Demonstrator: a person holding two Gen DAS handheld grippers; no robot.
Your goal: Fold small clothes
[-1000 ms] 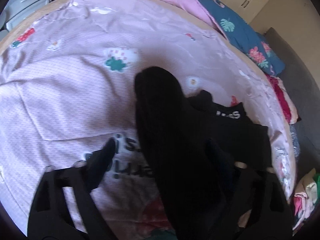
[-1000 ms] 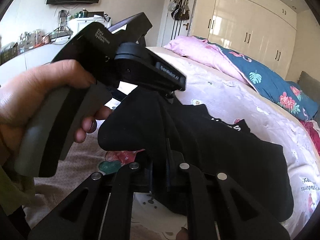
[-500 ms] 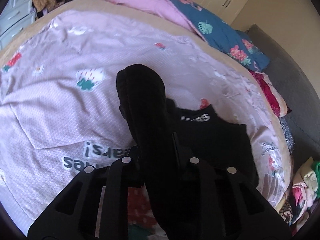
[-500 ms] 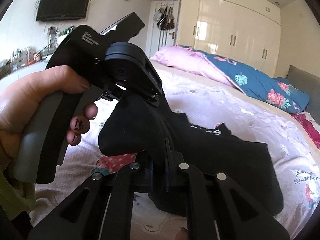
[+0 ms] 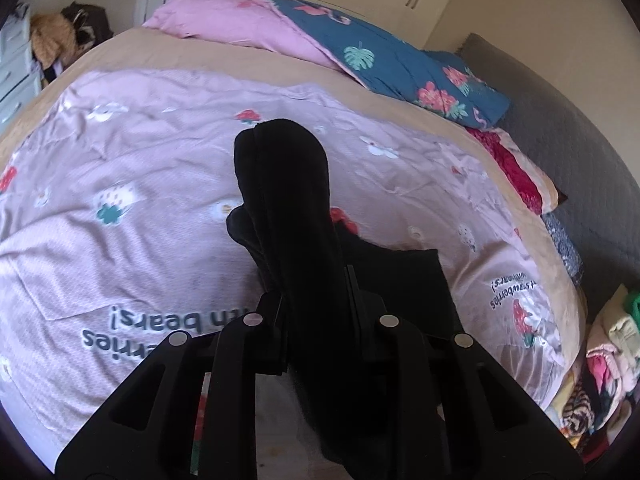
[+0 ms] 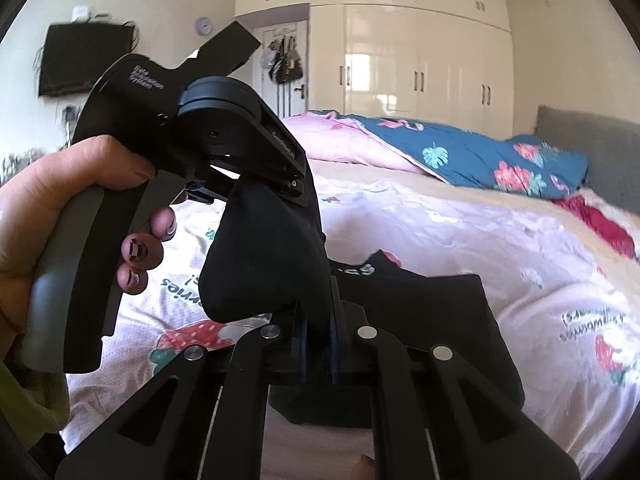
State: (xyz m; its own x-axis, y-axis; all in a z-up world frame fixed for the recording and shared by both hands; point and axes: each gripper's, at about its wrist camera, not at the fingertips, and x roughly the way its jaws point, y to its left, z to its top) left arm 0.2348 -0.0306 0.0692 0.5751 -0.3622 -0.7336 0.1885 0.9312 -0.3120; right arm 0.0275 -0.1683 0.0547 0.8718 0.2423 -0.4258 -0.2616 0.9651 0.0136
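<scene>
A black sock (image 5: 288, 216) is stretched between both grippers above the bed. My left gripper (image 5: 316, 296) is shut on one end of it; the sock's free end sticks up past the fingers. My right gripper (image 6: 316, 320) is shut on the other end of the black sock (image 6: 260, 264). In the right wrist view the left gripper (image 6: 296, 188), held by a hand, clamps the sock from above. A black folded garment with white lettering (image 6: 420, 320) lies on the bed below; it also shows in the left wrist view (image 5: 404, 280).
A pink strawberry-print sheet (image 5: 140, 160) covers the bed. Pink and blue floral bedding (image 5: 380, 60) lies at the head. A pile of coloured clothes (image 5: 600, 380) sits at the right edge. White wardrobes (image 6: 420, 60) and a wall TV (image 6: 84, 60) stand behind.
The left gripper went from open beside the sock to shut on it. Both grippers then lifted the sock and tilted upward, so more of the room shows.
</scene>
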